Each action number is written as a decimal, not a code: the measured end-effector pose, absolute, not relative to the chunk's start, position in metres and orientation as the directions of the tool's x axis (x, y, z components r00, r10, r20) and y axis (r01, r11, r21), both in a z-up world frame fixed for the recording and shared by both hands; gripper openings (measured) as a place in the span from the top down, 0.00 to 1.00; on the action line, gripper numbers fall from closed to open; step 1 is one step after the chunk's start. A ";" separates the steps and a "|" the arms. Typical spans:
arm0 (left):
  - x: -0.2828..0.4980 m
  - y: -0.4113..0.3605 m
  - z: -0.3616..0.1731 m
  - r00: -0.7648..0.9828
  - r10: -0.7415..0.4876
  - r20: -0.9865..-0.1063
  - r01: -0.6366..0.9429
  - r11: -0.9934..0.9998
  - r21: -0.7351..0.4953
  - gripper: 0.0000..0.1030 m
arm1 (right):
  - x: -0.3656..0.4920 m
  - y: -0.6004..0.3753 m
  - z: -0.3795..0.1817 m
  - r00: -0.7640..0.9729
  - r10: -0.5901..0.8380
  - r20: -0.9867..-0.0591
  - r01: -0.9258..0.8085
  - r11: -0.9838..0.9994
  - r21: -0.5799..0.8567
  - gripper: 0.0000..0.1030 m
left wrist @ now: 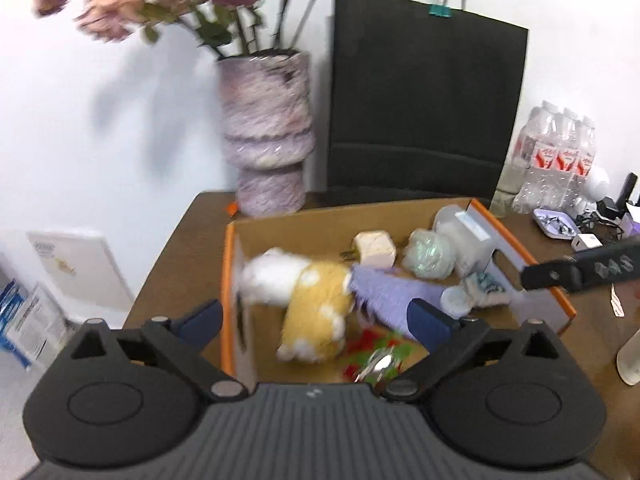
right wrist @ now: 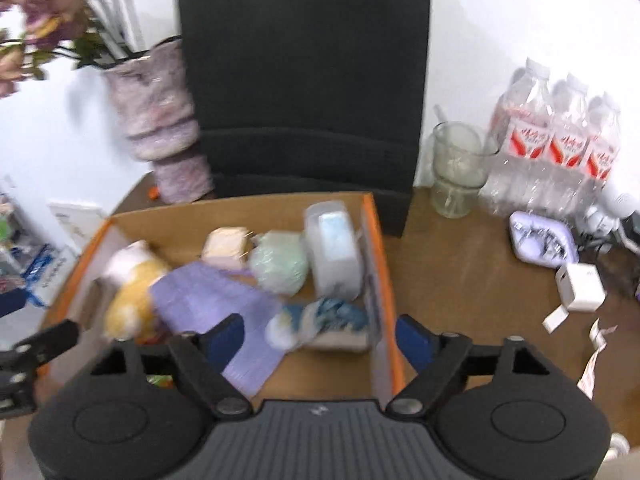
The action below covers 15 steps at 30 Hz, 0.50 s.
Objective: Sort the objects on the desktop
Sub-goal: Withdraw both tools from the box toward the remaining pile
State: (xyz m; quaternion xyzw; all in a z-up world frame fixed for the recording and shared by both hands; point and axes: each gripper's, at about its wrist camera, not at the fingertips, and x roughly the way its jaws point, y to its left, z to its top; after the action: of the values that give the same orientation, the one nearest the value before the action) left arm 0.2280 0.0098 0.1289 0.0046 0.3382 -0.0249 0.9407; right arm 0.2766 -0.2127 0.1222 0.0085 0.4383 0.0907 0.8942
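Plush toy (left wrist: pixel 304 304) motion-blurred; flowers (left wrist: pixel 132 4) cut off at top edge

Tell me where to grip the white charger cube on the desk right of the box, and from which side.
Grip the charger cube across its two flat side faces, coming from above with the right gripper, which is open and nearer. It sits apart from the box on bare desk, so the fingers should fit down both sides. Watch the paper tags just in front.
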 end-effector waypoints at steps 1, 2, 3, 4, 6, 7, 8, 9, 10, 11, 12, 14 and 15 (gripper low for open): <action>0.222 0.014 0.130 0.763 -0.035 -0.645 0.032 0.999 -0.017 0.00 | 0.267 -0.209 0.124 0.596 0.179 -0.782 -0.177 0.980 0.090 0.18; 0.212 0.018 0.130 0.758 -0.025 -0.652 0.012 1.000 -0.025 0.00 | 0.255 -0.205 0.126 0.599 0.182 -0.780 -0.195 0.978 0.078 0.18; 0.201 0.021 0.130 0.758 -0.021 -0.652 0.002 1.000 -0.030 0.00 | 0.244 -0.203 0.127 0.607 0.178 -0.774 -0.207 0.976 0.062 0.17; 0.188 0.023 0.130 0.765 -0.029 -0.643 0.008 0.999 -0.035 0.00 | 0.231 -0.201 0.127 0.622 0.174 -0.764 -0.214 0.976 0.048 0.17; 0.162 0.026 0.126 0.778 -0.045 -0.626 0.035 0.999 -0.029 0.00 | 0.206 -0.203 0.124 0.642 0.179 -0.746 -0.214 0.976 0.050 0.15; 0.150 0.026 0.124 0.783 -0.042 -0.621 0.037 0.999 -0.021 0.00 | 0.194 -0.204 0.121 0.645 0.190 -0.740 -0.215 0.975 0.063 0.15; 0.137 0.026 0.122 0.789 -0.038 -0.613 0.035 0.999 -0.016 0.00 | 0.182 -0.206 0.118 0.648 0.204 -0.734 -0.215 0.973 0.080 0.15; 0.124 0.027 0.119 0.796 -0.036 -0.604 0.035 0.999 -0.013 0.00 | 0.169 -0.207 0.114 0.656 0.212 -0.724 -0.208 0.973 0.096 0.15; 0.112 0.026 0.116 0.804 -0.034 -0.594 0.031 0.999 -0.015 0.00 | 0.155 -0.208 0.110 0.668 0.218 -0.711 -0.206 0.973 0.106 0.15; 0.100 0.025 0.111 0.809 -0.023 -0.587 0.018 1.000 -0.015 0.00 | 0.144 -0.208 0.107 0.676 0.222 -0.703 -0.207 0.972 0.109 0.15; 0.089 0.024 0.105 0.812 -0.013 -0.584 0.010 1.000 -0.008 0.00 | 0.128 -0.209 0.102 0.684 0.226 -0.694 -0.207 0.972 0.113 0.15; 0.065 0.019 0.092 0.814 -0.004 -0.581 0.010 1.000 0.006 0.00 | 0.106 -0.211 0.090 0.686 0.237 -0.688 -0.204 0.970 0.131 0.15; 0.052 0.017 0.086 0.817 -0.007 -0.577 0.017 1.000 0.011 0.00 | 0.094 -0.214 0.082 0.682 0.245 -0.690 -0.198 0.969 0.148 0.15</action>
State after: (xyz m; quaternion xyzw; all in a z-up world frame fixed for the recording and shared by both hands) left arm 0.0524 0.0167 0.0860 0.0076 0.3026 -0.0063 0.9531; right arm 0.0936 -0.2136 0.0823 0.0306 0.3802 0.1208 0.9165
